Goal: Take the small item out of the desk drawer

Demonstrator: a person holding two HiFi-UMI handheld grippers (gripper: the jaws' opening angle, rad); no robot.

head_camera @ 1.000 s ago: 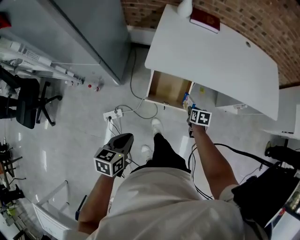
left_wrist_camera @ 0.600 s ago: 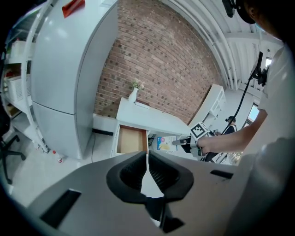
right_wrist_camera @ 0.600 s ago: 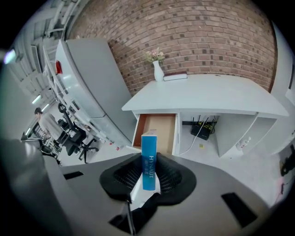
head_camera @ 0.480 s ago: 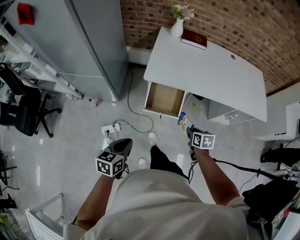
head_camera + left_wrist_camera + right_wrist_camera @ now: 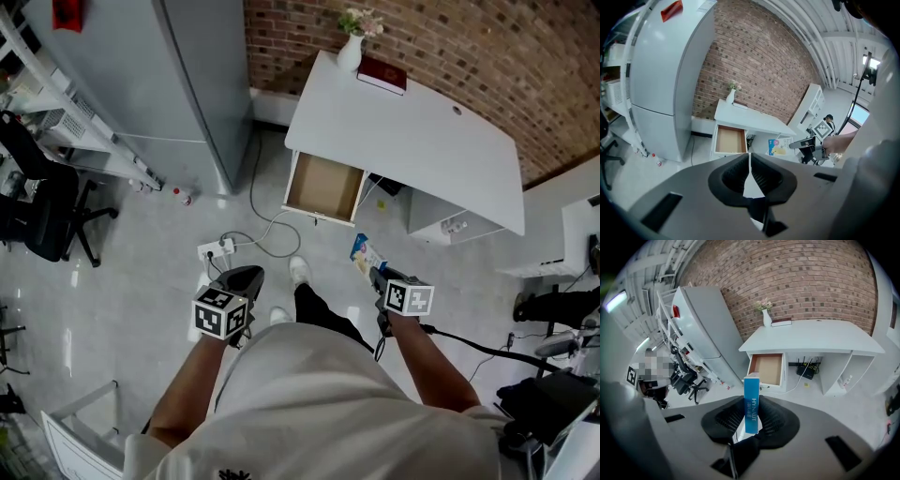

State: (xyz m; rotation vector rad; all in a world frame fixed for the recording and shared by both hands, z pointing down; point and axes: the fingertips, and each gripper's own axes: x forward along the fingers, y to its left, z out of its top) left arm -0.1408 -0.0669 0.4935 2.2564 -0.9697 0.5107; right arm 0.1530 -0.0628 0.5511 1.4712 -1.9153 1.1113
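My right gripper [image 5: 751, 417] is shut on a small blue and white box [image 5: 751, 402], held upright between its pads; in the head view that box [image 5: 365, 254] sticks out ahead of the right gripper [image 5: 375, 277], well clear of the desk. The white desk [image 5: 412, 150] stands against the brick wall with its drawer [image 5: 323, 187] pulled open, the wooden bottom bare. The same drawer [image 5: 766, 369] shows straight ahead in the right gripper view. My left gripper [image 5: 246, 279] hangs low on the left over the floor, its jaws [image 5: 749, 176] shut with nothing between them.
A grey cabinet [image 5: 159, 75] stands left of the desk. A vase [image 5: 350, 52] and a red book [image 5: 381, 75] sit on the desk's far end. A power strip [image 5: 215, 249] and cables lie on the floor. An office chair [image 5: 42, 216] is at far left.
The right gripper with the box has drawn back from the drawer toward the person, who has stepped away from the desk. The left gripper has hardly moved.
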